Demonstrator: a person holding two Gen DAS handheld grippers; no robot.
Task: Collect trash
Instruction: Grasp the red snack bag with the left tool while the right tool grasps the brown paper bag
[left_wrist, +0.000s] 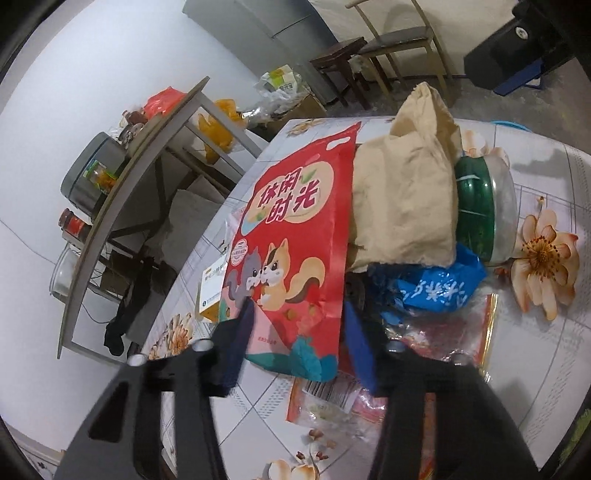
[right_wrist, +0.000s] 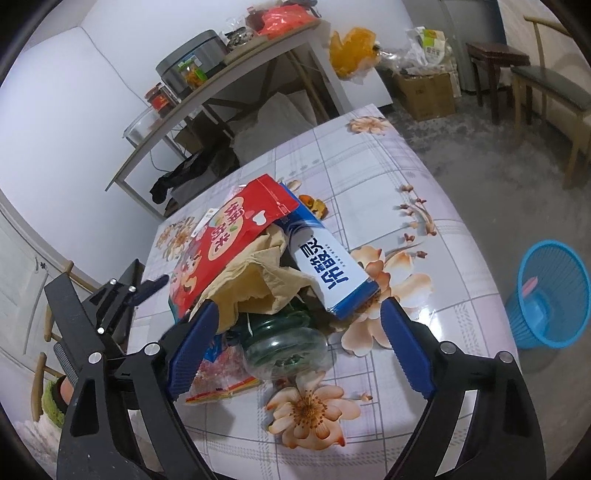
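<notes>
Both grippers, left gripper (left_wrist: 295, 332) and right gripper (right_wrist: 295, 332), gape empty around the trash pile; that red snack bag (left_wrist: 295, 236) looks light and crinkly, so pinch its bottom edge.

Left gripper (left_wrist: 295, 332): blue-padded jaws parted, angled low and forward. Right gripper (right_wrist: 295, 343): jaws spread wide, tilted downward
</notes>
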